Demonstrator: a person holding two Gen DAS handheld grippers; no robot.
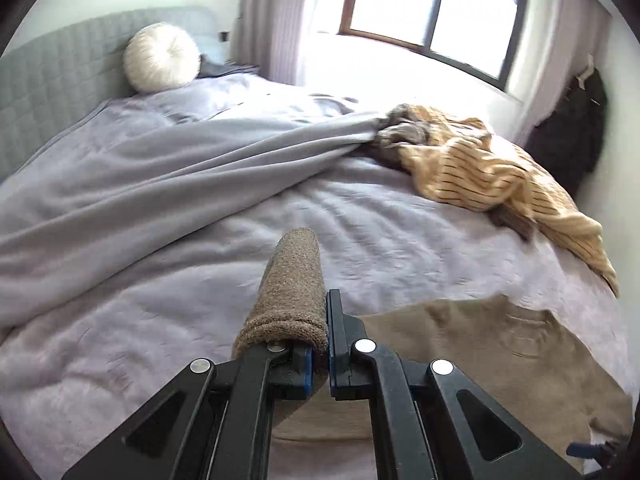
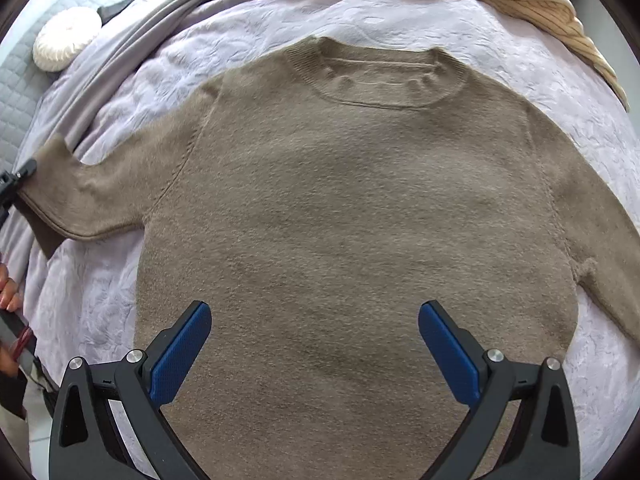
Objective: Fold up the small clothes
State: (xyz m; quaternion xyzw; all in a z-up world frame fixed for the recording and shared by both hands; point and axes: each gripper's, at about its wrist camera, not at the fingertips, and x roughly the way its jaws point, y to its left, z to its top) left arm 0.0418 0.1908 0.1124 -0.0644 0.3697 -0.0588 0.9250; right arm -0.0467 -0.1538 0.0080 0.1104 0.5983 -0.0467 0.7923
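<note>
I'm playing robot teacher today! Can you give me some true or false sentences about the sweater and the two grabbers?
1. The left gripper is pinching the cuff of the brown sweater. True.
2. The right gripper is shut on the sweater's collar. False: its jaws stand wide open, above the sweater's lower body, holding nothing.
3. The brown sweater lies spread front up on the bed cover. True.
4. A striped yellow garment is bunched beyond the sweater's collar. True.
5. The round white cushion sits on top of the sweater. False: it rests far off by the headboard.
</note>
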